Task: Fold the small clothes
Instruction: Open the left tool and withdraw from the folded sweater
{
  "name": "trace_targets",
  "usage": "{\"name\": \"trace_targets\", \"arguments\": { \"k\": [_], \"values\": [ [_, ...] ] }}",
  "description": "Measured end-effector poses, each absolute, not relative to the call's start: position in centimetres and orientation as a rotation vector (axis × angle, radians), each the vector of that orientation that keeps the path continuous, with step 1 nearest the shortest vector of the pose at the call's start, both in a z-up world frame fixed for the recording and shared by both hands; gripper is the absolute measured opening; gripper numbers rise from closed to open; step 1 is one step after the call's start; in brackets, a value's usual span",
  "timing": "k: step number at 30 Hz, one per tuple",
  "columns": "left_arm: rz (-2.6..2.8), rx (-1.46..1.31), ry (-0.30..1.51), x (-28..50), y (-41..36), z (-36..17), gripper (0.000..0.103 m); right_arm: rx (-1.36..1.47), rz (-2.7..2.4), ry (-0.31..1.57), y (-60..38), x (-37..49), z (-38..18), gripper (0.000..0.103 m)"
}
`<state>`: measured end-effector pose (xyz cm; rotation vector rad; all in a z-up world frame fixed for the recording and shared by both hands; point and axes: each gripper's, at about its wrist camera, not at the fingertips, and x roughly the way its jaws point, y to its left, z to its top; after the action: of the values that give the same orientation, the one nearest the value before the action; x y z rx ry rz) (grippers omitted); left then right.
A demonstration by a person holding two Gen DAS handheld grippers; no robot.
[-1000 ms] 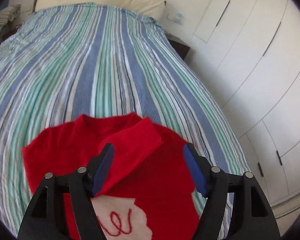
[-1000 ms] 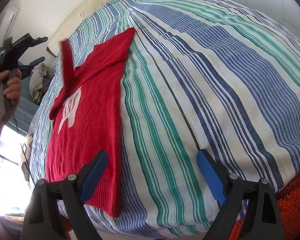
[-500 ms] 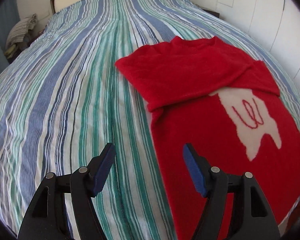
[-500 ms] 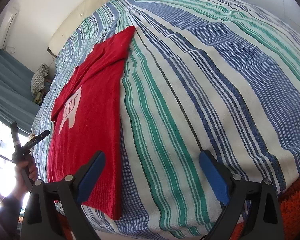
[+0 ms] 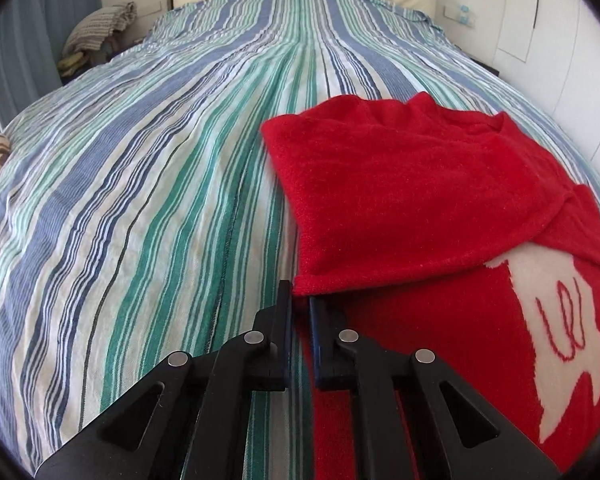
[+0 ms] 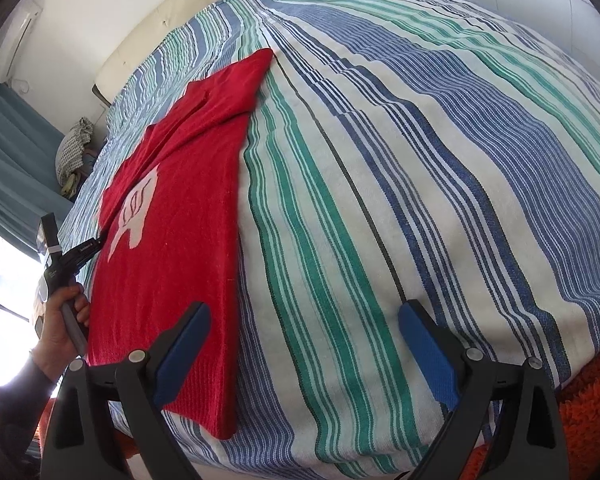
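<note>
Your left gripper (image 5: 299, 306) had pinched its fingers onto the red sweater (image 5: 420, 200) at its left side edge, apparently to fold it inward on the bed (image 5: 140, 160). Your right gripper (image 6: 304, 344) hung released, fingers spread over the striped cover.

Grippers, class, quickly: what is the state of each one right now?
Left gripper: closed on the left side edge of the red knitted sweater, by the folded sleeve's cuff.
Right gripper: open, holding nothing, above the striped bedspread.
</note>
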<state>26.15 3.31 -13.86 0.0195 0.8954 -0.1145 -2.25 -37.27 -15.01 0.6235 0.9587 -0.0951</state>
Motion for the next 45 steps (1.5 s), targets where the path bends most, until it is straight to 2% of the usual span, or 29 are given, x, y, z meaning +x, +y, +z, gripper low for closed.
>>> {"name": "trace_targets", "arguments": {
  "k": [4,11,12,13,14,15,16,19,23,27,29,31,34,36,39,42,45],
  "values": [
    [-0.129,-0.007,0.907,26.2,3.6,-14.0,0.007,0.612,-0.091,0.963,-37.1,-2.2,-15.1,0.096],
    [-0.123,-0.09,0.95,24.7,5.5,-13.1,0.018,0.606,-0.089,0.969,-37.0,-2.0,-15.2,0.097],
    [-0.108,-0.077,0.958,23.9,5.9,-12.8,0.027,0.605,-0.089,0.97,-37.0,-2.0,-15.2,0.097],
    [-0.097,-0.065,0.966,22.9,6.2,-12.4,0.041,0.607,-0.089,0.969,-37.0,-2.0,-15.2,0.097],
    [-0.093,-0.062,0.965,21.7,6.5,-11.9,0.047,0.61,-0.088,0.968,-37.0,-2.0,-15.2,0.097],
    [-0.076,-0.057,0.963,20.3,6.8,-11.3,0.064,0.617,-0.087,0.966,-37.1,-2.1,-15.2,0.097],
    [-0.055,-0.053,0.958,18.8,7.0,-10.6,0.075,0.626,-0.087,0.963,-37.2,-2.1,-15.1,0.097],
    [-0.098,-0.095,0.951,14.2,6.2,-8.0,0.077,0.668,-0.09,0.934,-37.8,-2.6,-14.4,0.097],
    [-0.3,-0.144,0.932,8.5,0.7,-2.2,0.077,0.569,-0.175,0.797,-38.1,-3.7,-10.8,0.097],
    [-0.593,-0.188,0.827,3.7,-5.3,7.7,0.077,0.289,-0.296,0.54,-37.5,-6.1,-2.9,0.097],
    [-0.684,-0.202,0.721,2.0,-6.1,13.2,0.084,0.191,-0.312,0.422,-37.6,-7.5,1.4,0.097],
    [-0.677,-0.223,0.602,0.8,-5.3,17.7,0.096,0.127,-0.306,0.357,-38.0,-8.0,5.3,0.097],
    [-0.579,-0.243,0.479,-0.2,-2.3,21.0,0.1,0.105,-0.265,0.311,-38.7,-8.7,10.0,0.097],
    [-0.494,-0.231,0.457,-0.4,-0.2,20.9,0.1,0.123,-0.222,0.312,-39.0,-9.2,11.5,0.097],
    [-0.322,-0.157,0.505,0.3,2.9,17.3,0.101,0.184,-0.143,0.377,-38.6,-9.0,11.1,0.097],
    [-0.155,-0.063,0.637,2.1,5.7,9.7,0.101,0.307,-0.038,0.524,-38.0,-7.7,7.0,0.097],
    [-0.107,-0.063,0.871,3.9,8.3,0.2,0.097,0.499,0.058,0.692,-37.6,-5.8,0.0,0.097]
  ]
}}
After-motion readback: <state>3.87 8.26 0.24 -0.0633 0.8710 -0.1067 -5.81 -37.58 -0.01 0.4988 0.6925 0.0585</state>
